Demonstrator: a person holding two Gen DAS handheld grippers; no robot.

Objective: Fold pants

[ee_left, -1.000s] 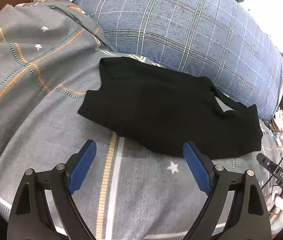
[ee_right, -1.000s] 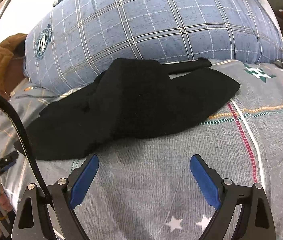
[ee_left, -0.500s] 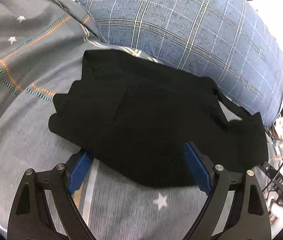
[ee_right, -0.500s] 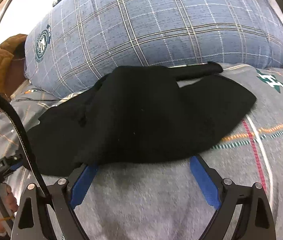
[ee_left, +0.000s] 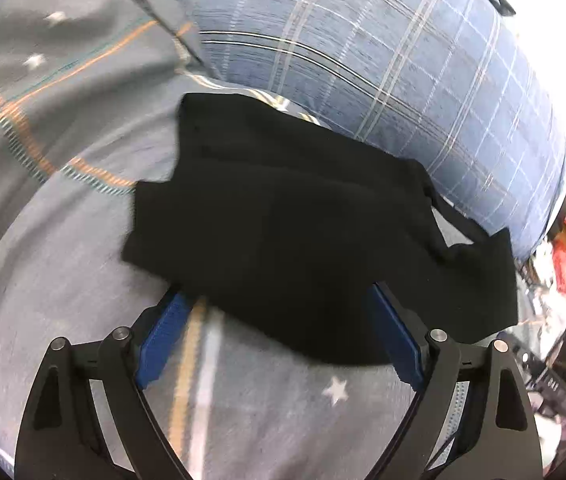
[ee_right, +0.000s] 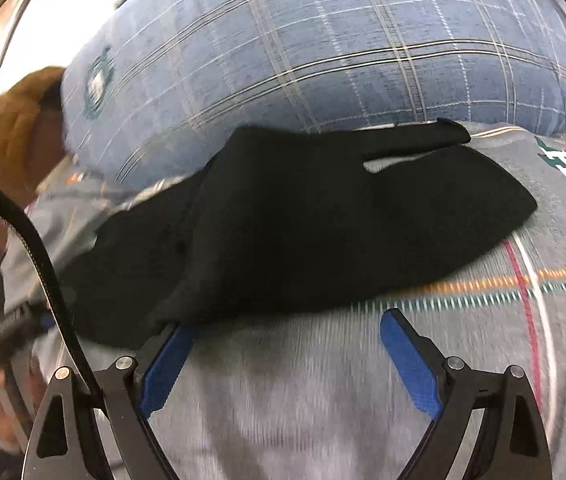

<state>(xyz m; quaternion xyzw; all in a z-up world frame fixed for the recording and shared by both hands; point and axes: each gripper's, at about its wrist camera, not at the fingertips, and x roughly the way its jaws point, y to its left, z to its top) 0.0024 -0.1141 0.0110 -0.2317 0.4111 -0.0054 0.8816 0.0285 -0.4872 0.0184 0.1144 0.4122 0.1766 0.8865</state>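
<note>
The black pants lie folded in a rumpled stack on the grey bedspread, against a blue plaid pillow. My left gripper is open, its blue fingertips hidden under the pants' near edge. In the right wrist view the pants spread across the middle. My right gripper is open; its left fingertip is tucked under the near hem, its right fingertip lies on bare bedspread just short of the cloth.
The big blue plaid pillow bulges behind the pants, also in the right wrist view. A brown garment lies at far left. Clutter and cables sit past the bed's right edge.
Both grippers have moved forward to the pants' near edge, so the cloth now covers fingertips that were apart from it a second ago. Both stay open.
</note>
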